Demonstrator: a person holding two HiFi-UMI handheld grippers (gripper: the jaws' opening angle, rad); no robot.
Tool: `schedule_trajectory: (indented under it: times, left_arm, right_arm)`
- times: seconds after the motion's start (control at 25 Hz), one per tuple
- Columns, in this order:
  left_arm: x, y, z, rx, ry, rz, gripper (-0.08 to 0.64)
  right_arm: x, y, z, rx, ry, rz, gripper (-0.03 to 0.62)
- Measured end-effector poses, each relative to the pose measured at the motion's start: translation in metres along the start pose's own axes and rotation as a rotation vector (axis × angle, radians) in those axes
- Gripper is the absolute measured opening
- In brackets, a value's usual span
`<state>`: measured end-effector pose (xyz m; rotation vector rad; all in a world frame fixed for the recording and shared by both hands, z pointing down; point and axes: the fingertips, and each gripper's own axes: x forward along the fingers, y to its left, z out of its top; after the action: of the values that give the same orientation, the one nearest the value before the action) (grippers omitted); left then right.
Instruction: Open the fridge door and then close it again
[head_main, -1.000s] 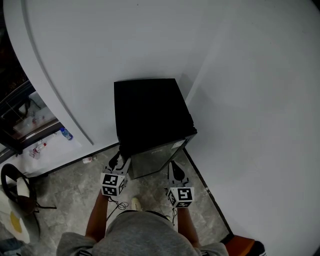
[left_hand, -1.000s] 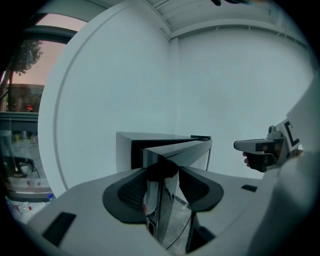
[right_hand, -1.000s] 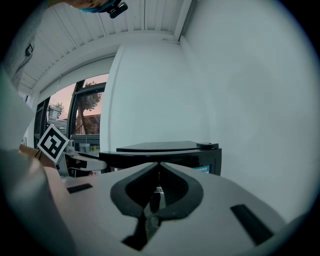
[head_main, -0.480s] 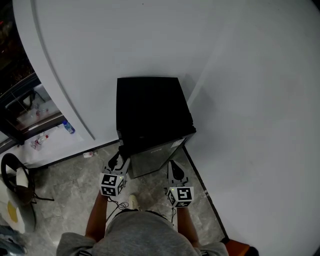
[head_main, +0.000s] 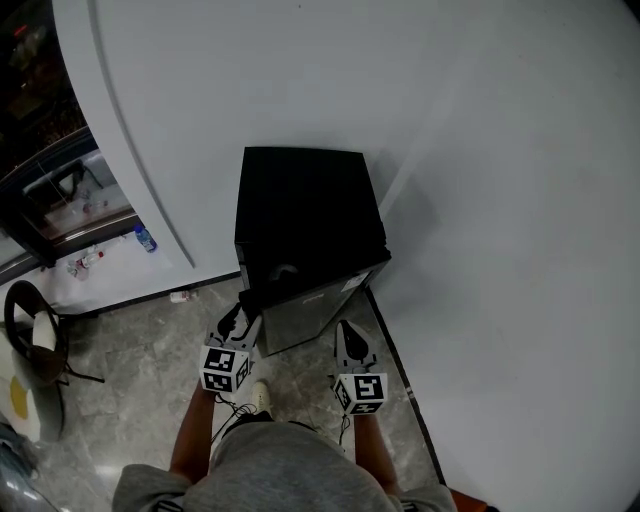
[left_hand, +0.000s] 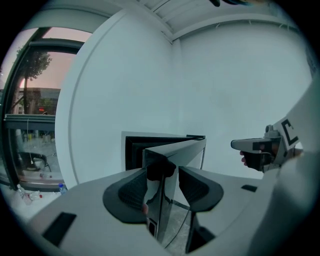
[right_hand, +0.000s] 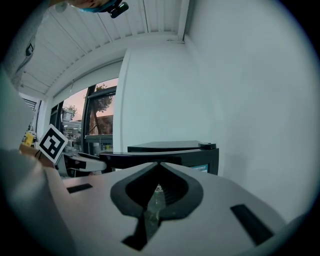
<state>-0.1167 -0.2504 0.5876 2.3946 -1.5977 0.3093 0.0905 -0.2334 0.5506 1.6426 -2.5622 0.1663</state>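
My left tongs (left_hand: 161, 175) are clamped on the free edge of the fridge door (left_hand: 187, 152), which stands slightly ajar. My right tongs (right_hand: 159, 167) are closed on nothing, near the door's front. Through the gap the inside of the fridge (head_main: 305, 210) is dark, and I cannot make out any contents. It is a small black-topped box with a glossy grey door, standing on the floor (head_main: 130, 350) in a corner of the white wall (head_main: 500, 150).

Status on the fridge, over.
Left gripper shut on door. Right gripper shut, empty. Door ajar, nothing seen blocking it.
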Motion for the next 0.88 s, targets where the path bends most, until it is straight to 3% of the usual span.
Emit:
schedule_trajectory:
  times: [0.48,0.88]
  left_arm:
    - [-0.022,-0.028,-0.009,0.007,-0.006,0.07,0.199]
    - [-0.044,-0.053,-0.015,0.014,-0.013,0.07,0.199]
  right_arm:
    - [-0.039,-0.014,-0.004,-0.009,-0.006,0.028,0.025]
    - [-0.072,-0.013,-0.006,-0.015,-0.006,0.042,0.025]
